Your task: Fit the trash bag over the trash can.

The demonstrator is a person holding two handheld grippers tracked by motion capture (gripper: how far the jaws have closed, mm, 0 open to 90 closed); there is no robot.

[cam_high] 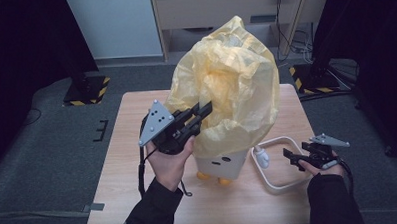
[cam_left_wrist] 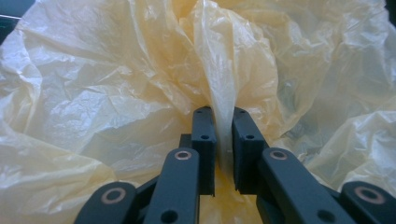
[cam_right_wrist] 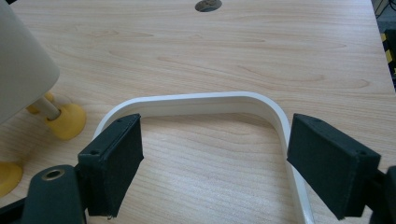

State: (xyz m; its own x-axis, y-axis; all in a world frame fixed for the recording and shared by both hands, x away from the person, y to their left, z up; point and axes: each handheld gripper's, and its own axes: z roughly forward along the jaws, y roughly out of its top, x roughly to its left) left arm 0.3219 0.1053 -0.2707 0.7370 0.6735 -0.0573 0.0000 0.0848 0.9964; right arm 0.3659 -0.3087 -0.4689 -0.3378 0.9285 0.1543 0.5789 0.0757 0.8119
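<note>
A crumpled yellow plastic bag point(cam_high: 225, 81) billows over a small white bin point(cam_high: 222, 165) that stands on yellow feet point(cam_high: 203, 176) near the middle of the table. My left gripper point(cam_high: 204, 114) reaches into the bag's left side. In the left gripper view its jaws point(cam_left_wrist: 223, 116) stand almost together, with a fold of the bag point(cam_left_wrist: 116, 93) pinched between the pads. My right gripper point(cam_high: 288, 156) rests low at the right, open wide. Its jaws point(cam_right_wrist: 217, 154) straddle a white rounded ring point(cam_right_wrist: 196, 100) that lies flat on the wood beside the bin point(cam_right_wrist: 23, 60).
The wooden table point(cam_high: 133, 159) has bare room on its left side and along the front. The white ring point(cam_high: 280, 138) lies to the right of the bin. Dark stands with striped bases sit on the grey floor beyond the far corners.
</note>
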